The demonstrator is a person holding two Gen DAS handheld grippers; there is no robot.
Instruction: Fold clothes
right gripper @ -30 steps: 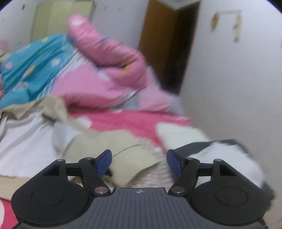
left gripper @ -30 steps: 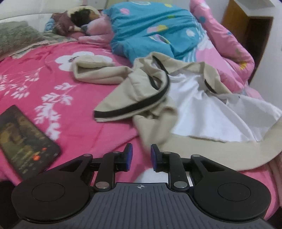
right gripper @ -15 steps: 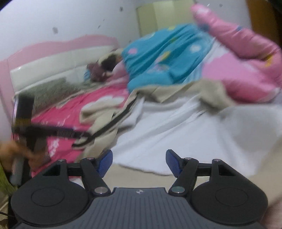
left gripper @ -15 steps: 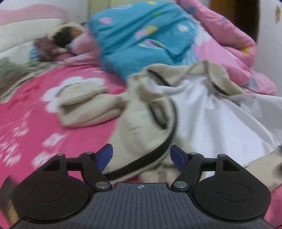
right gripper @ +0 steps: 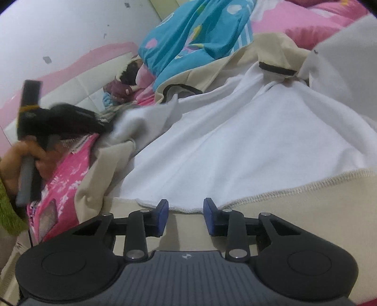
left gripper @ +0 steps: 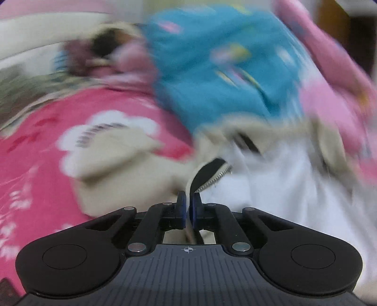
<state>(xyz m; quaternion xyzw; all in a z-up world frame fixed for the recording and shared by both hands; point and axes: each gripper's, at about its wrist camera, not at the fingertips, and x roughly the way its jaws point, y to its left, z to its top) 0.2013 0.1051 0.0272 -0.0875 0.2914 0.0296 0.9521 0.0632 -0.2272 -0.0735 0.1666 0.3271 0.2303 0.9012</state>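
A beige jacket (left gripper: 132, 160) with white lining (right gripper: 247, 141) and black zipper trim lies spread open on the pink floral bed. In the blurred left wrist view my left gripper (left gripper: 188, 207) is shut on the jacket's black zipper edge (left gripper: 207, 174), which rises between the blue pads. My right gripper (right gripper: 185, 214) stands open just above the jacket's beige hem (right gripper: 294, 204), nothing between its fingers. The left gripper (right gripper: 70, 120) also shows at the left of the right wrist view, held by a hand (right gripper: 18, 160).
A blue patterned quilt (left gripper: 219, 70) and a pink quilt (right gripper: 318, 21) are heaped at the back of the bed. A person lies under the quilt near the white headboard (right gripper: 77, 87). Pink floral sheet (left gripper: 35, 141) spreads to the left.
My left gripper moved forward to the jacket's zipper edge and went from open to shut on it. The right gripper swung left and down to the hem, staying open.
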